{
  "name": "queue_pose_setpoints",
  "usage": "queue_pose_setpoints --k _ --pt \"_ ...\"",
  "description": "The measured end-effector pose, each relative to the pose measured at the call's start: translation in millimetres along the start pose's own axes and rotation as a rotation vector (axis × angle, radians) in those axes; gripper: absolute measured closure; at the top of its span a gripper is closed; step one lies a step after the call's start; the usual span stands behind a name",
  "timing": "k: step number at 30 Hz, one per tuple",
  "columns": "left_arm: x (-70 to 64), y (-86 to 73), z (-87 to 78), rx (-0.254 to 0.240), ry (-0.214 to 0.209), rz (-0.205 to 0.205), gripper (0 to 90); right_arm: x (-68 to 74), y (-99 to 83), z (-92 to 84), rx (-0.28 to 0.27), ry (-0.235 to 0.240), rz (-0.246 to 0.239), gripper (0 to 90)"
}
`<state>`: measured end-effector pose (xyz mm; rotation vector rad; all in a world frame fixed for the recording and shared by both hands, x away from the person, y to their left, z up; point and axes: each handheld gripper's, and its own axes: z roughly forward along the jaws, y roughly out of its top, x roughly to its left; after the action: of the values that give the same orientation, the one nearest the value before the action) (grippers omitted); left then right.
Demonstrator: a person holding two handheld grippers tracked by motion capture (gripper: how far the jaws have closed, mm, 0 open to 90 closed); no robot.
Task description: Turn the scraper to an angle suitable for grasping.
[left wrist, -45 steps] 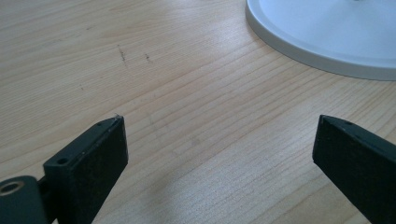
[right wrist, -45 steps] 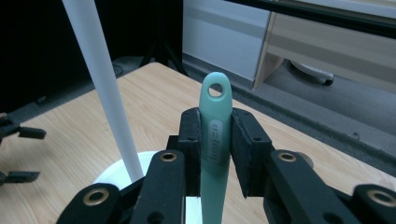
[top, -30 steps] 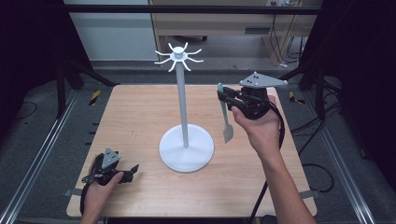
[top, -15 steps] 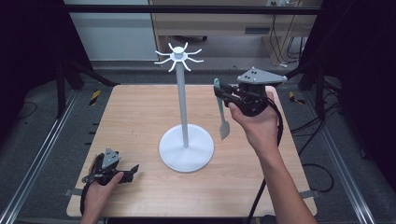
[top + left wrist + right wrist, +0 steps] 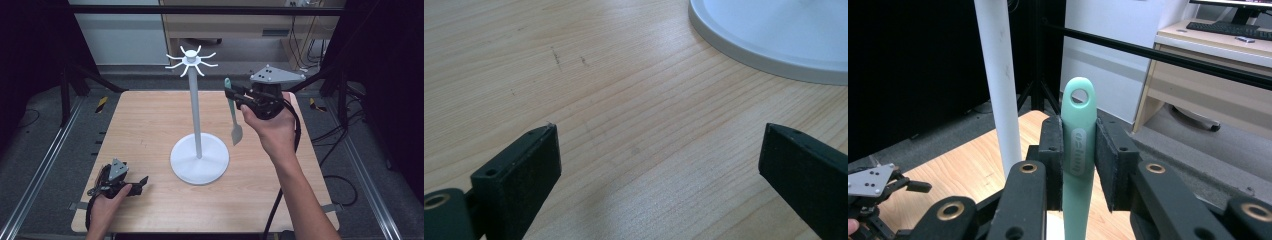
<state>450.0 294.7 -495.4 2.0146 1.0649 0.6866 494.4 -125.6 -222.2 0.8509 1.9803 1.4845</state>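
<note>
A white stand [image 5: 195, 115] with a round base [image 5: 200, 161] and a crown of hooks [image 5: 191, 61] rises from the middle of the wooden table [image 5: 145, 120]. My right gripper [image 5: 233, 95] is held up to the right of the pole, shut on the handle of a pale green spatula [image 5: 232, 110] that hangs blade down. In the right gripper view the spatula [image 5: 1078, 145] stands upright between the pads, its hanging hole at the top, with the white pole [image 5: 999, 80] just to its left. My left gripper [image 5: 144, 181] rests on the table at the front left, open, with bare wood between its jaws [image 5: 659, 165].
The stand's base [image 5: 774, 40] lies just ahead of the left gripper. A desk [image 5: 225, 25] stands beyond the table's far edge. Dark frame bars and cables surround the table. The left gripper [image 5: 878, 187] lies low at the left in the right gripper view.
My right gripper has risen a little with the spatula, toward the stand's top. The left gripper has stayed put.
</note>
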Motion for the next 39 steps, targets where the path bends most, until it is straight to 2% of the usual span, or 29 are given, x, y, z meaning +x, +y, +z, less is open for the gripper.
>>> queue_pose_setpoints --k 29,39 --pt "0.7 -0.2 -0.3 -0.001 0.000 -0.002 3.0 10.0 17.5 -7.8 -0.072 0.026 -0.006 74.6" --pt "0.7 0.0 -0.2 0.000 0.000 0.004 3.0 12.0 30.6 -9.5 -0.095 0.044 -0.018 74.6"
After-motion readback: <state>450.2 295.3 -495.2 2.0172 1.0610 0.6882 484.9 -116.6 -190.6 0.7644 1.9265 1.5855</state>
